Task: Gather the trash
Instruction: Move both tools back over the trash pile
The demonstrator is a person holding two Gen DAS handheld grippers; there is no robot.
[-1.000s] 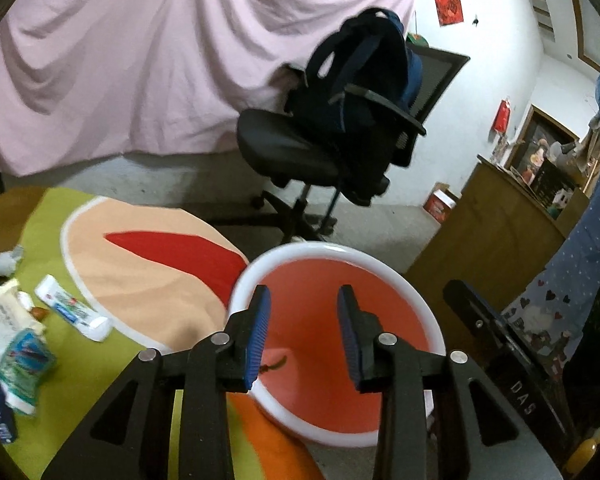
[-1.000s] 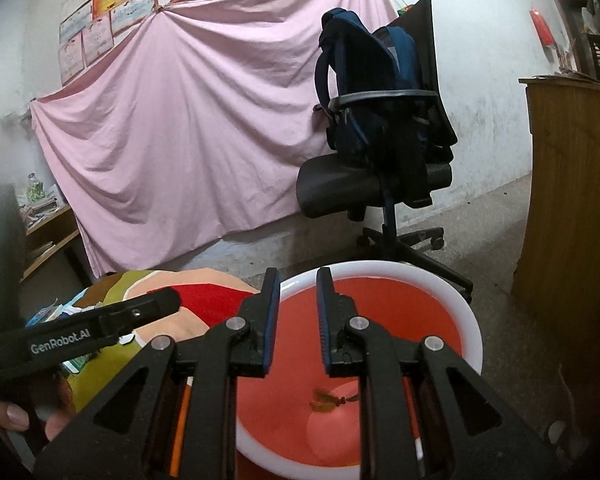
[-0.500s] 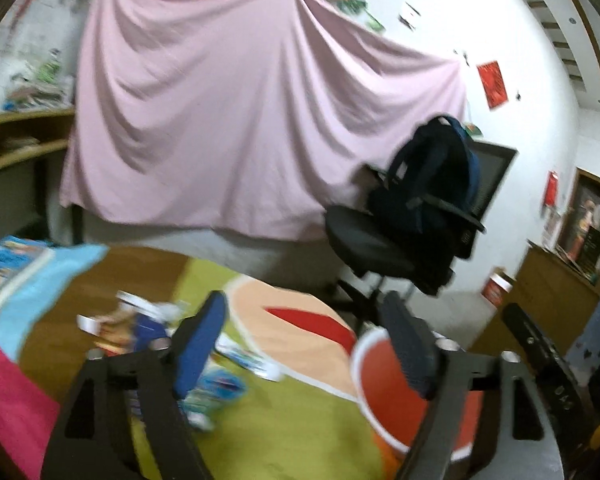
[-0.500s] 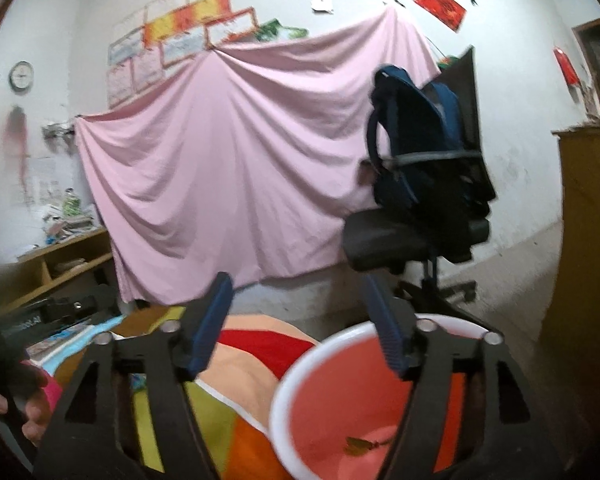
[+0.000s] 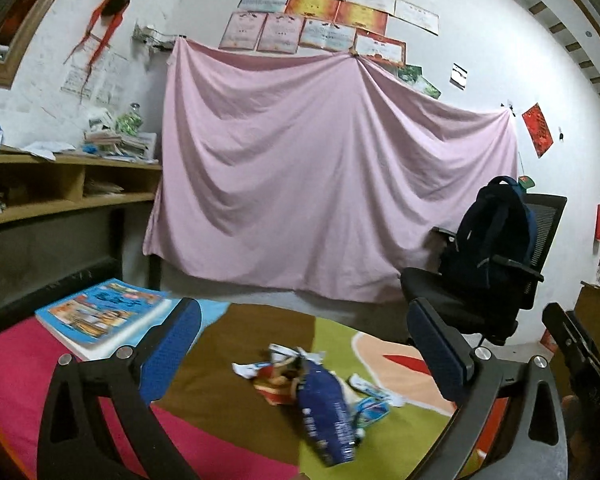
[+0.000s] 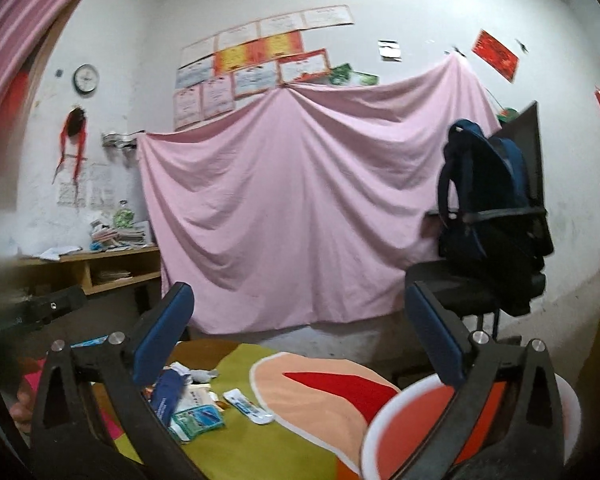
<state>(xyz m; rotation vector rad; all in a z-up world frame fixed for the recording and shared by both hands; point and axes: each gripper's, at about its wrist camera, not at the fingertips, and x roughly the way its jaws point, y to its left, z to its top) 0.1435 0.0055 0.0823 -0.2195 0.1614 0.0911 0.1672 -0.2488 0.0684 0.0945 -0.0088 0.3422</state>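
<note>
While both tongs, left [image 5: 300, 356] and right [image 6: 300, 336], are opening with nothing between them, aim one squarely over the blue packet [image 5: 328, 416] before closing.

One dark blue packet [image 5: 327, 416] is counted at lower centre of the left wrist view, amid a few wrappers too jumbled to count. One book [image 5: 100, 314] is seen at lower left, one office chair [image 5: 476, 292] and one backpack [image 5: 492, 232] at right. One red basin [image 6: 412, 428] is counted at lower right of the right wrist view, and one wall clock [image 6: 86, 78] at upper left.
</note>
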